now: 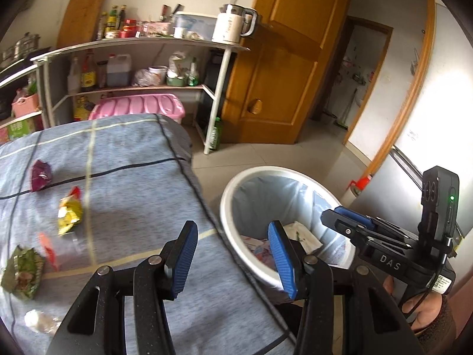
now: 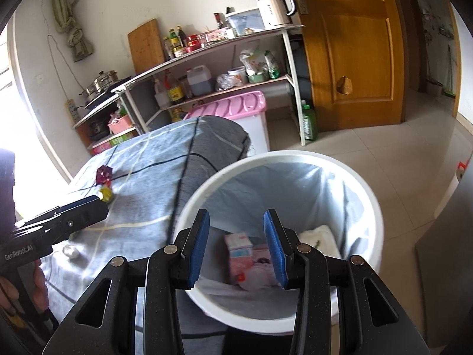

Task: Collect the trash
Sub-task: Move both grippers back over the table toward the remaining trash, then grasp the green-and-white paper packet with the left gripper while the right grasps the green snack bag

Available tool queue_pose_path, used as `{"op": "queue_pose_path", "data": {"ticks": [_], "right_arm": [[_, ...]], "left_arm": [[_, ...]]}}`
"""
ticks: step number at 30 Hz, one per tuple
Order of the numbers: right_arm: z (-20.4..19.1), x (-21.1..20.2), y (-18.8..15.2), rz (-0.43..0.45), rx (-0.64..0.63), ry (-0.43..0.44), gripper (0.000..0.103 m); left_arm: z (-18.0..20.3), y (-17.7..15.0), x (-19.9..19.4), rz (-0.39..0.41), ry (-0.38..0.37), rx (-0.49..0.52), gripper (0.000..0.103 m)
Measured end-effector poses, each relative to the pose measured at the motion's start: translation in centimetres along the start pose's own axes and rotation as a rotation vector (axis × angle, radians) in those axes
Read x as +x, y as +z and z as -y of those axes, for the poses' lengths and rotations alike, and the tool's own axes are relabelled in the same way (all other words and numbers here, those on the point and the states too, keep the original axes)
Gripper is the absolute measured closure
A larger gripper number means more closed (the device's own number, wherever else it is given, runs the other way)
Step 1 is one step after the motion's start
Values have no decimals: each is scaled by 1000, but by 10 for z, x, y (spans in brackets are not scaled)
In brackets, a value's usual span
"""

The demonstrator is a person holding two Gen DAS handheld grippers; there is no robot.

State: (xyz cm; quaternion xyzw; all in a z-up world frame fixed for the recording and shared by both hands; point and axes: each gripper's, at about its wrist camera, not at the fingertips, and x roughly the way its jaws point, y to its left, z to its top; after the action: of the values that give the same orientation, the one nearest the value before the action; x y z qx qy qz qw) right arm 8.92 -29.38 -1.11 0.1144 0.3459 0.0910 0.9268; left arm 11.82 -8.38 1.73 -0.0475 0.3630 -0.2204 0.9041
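Observation:
A white trash bin (image 1: 236, 189) with a clear liner stands on the floor beside a cloth-covered table (image 1: 133, 177). It holds a pink carton (image 2: 239, 245) and white paper (image 2: 317, 236). On the cloth lie a purple wrapper (image 1: 41, 174), a yellow wrapper (image 1: 69, 211), a red-edged clear wrapper (image 1: 56, 251), a green wrapper (image 1: 23, 269) and a crumpled clear piece (image 1: 40, 321). My left gripper (image 1: 235, 261) is open and empty over the table edge and bin rim. My right gripper (image 2: 236, 245) is open and empty above the bin.
A metal shelf rack (image 1: 142, 44) with bottles, jars and a kettle (image 1: 233, 23) stands behind the table. A pink-lidded box (image 1: 139, 106) sits under it, a green bottle (image 1: 215, 134) by its leg. A wooden door (image 1: 283, 59) stands open to the right.

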Motion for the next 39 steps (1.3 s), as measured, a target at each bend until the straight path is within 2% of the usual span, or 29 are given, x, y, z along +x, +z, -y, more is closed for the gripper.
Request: {"op": "queue_pose_path", "data": {"ticks": [6, 13, 22, 26, 32, 39], "right_arm": [[-41, 7, -2, -14, -52, 61, 63], [-90, 19, -4, -28, -102, 136, 63], [-160, 43, -18, -80, -179, 232, 63], [-190, 54, -25, -100, -232, 261, 63], [-227, 78, -36, -151, -272, 311, 63], [-260, 99, -47, -205, -292, 351, 63]], "left_arm": [[-40, -11, -35, 44, 77, -36, 53], [-101, -23, -74, 87, 183, -130, 53], [-175, -50, -110, 93, 333, -228, 53], [-203, -58, -120, 90, 354, -272, 53], [-230, -66, -119, 55, 364, -288, 50], [-248, -67, -103, 15, 329, -269, 50]]}}
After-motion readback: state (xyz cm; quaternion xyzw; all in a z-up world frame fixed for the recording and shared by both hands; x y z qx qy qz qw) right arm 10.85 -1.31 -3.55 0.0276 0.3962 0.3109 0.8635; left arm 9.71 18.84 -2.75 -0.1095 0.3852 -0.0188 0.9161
